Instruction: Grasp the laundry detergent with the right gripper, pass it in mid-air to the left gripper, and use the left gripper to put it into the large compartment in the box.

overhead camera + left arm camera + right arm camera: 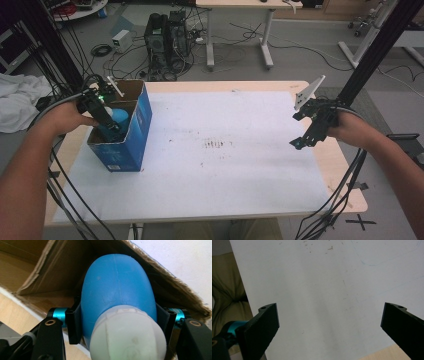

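A blue bottle (pixel 116 287) with a white cap (pixel 127 336) is clamped between the jaws of my left gripper (pixel 117 323), which is shut on it. In the high view that left gripper (pixel 107 120) reaches down into an open blue cardboard box (pixel 132 135) at the table's left, and the blue bottle (pixel 119 117) shows inside the box. My right gripper (pixel 302 141) hovers over the right side of the table. Its jaws stand wide open above the white sheet (pixel 324 290) with nothing between them.
A white sheet (pixel 225 150) covers most of the wooden table (pixel 340 165). Cables trail from both grippers off the table's edges. A dark smudge (pixel 217 144) marks the sheet's middle. Computer towers (pixel 167 37) and another desk stand on the floor beyond.
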`<state>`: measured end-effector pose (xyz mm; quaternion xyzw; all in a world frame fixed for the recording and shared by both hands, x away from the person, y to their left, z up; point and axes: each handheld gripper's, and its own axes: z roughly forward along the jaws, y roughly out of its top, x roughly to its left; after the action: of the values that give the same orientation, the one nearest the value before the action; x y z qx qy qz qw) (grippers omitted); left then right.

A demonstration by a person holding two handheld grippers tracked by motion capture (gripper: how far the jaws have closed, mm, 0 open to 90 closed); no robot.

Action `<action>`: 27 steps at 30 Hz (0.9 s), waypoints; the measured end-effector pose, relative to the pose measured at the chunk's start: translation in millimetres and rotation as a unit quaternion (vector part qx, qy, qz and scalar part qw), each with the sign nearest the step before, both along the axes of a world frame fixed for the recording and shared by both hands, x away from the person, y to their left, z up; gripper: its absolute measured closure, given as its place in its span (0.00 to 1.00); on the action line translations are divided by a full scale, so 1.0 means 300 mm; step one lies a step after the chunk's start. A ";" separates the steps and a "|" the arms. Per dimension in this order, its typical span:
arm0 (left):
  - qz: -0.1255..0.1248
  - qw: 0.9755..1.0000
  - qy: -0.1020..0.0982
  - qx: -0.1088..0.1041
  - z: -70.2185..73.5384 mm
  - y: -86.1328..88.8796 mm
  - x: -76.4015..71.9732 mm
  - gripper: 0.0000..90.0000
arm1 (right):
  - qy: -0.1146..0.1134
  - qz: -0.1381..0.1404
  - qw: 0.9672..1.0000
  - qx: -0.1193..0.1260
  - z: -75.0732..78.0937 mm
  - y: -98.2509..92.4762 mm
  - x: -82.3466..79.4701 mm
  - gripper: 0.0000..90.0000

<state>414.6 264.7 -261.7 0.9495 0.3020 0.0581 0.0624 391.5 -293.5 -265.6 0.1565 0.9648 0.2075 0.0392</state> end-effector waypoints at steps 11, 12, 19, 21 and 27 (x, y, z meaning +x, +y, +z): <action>-0.011 1.000 0.014 0.009 -0.045 -0.007 0.015 0.42 | 0.004 0.001 1.000 0.001 -0.006 0.007 -0.001 0.01; -0.012 1.000 0.012 0.007 -0.047 -0.009 0.016 0.42 | 0.005 -0.003 1.000 -0.003 -0.005 0.008 -0.002 0.01; 0.007 1.000 0.012 -0.002 -0.054 -0.011 0.022 0.41 | 0.008 0.002 1.000 0.004 -0.018 0.013 -0.002 0.01; 0.001 1.000 0.018 0.002 -0.050 -0.009 0.026 0.41 | 0.010 -0.001 1.000 -0.001 -0.024 0.013 -0.003 0.01; 0.006 1.000 0.011 -0.004 -0.039 -0.001 0.024 0.36 | 0.011 0.000 1.000 0.000 -0.025 0.018 -0.003 0.01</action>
<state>421.8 264.4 -273.5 0.9479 0.3090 0.0466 0.0622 390.6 -288.2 -273.1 0.1591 0.9651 0.2063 0.0285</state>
